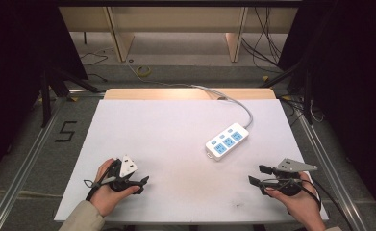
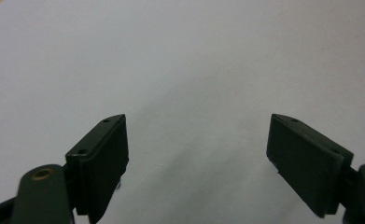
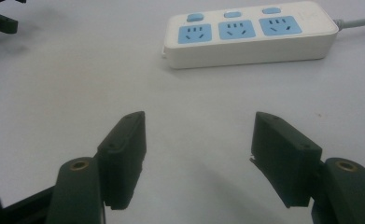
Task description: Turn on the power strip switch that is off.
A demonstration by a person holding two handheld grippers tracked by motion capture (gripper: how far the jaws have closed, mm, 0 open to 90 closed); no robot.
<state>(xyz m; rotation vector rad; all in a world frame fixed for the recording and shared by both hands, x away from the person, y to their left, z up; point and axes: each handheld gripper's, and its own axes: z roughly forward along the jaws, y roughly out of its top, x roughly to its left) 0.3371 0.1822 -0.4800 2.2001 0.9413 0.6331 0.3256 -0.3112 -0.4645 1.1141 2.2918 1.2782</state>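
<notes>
left claw [image 1: 142, 182] wide, empty, low near bench [image 1: 176, 130] front | right claw [image 1: 256, 175] wide, empty | power strip [image 1: 227, 141] flat, right of centre, cord trailing back | judged step: reach; approach strip square, straddle its narrow sides, avoid cord

Black tongs [image 1: 144, 182], brass-ringed screw holes, grey plate [image 1: 296, 166], beige sleeve [image 1: 82, 219]
</notes>
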